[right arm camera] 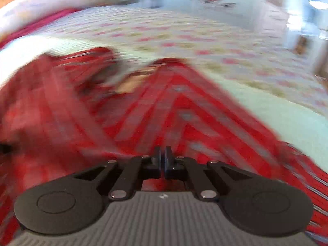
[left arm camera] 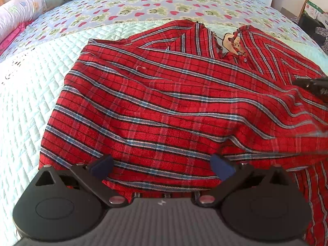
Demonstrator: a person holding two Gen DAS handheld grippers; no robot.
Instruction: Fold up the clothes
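Observation:
A red plaid shirt (left arm camera: 164,102) lies spread and rumpled on the quilted bed, its collar (left arm camera: 235,41) at the far side. My left gripper (left arm camera: 162,167) hangs over the shirt's near hem, open, its blue pads (left arm camera: 102,167) wide apart with only cloth below them. The right gripper shows as a dark shape (left arm camera: 313,86) at the right edge, over the shirt's right side. In the blurred right wrist view, my right gripper (right arm camera: 163,151) is shut, jaws together just above the red shirt (right arm camera: 174,106). The blur hides whether cloth is pinched between them.
The shirt lies on a pale quilted cover (left arm camera: 30,102), with a frog-and-heart bedsheet (left arm camera: 153,6) beyond it. A rolled blanket (left arm camera: 18,12) lies at the far left. Boxes and furniture (left arm camera: 311,10) stand past the bed's far right corner.

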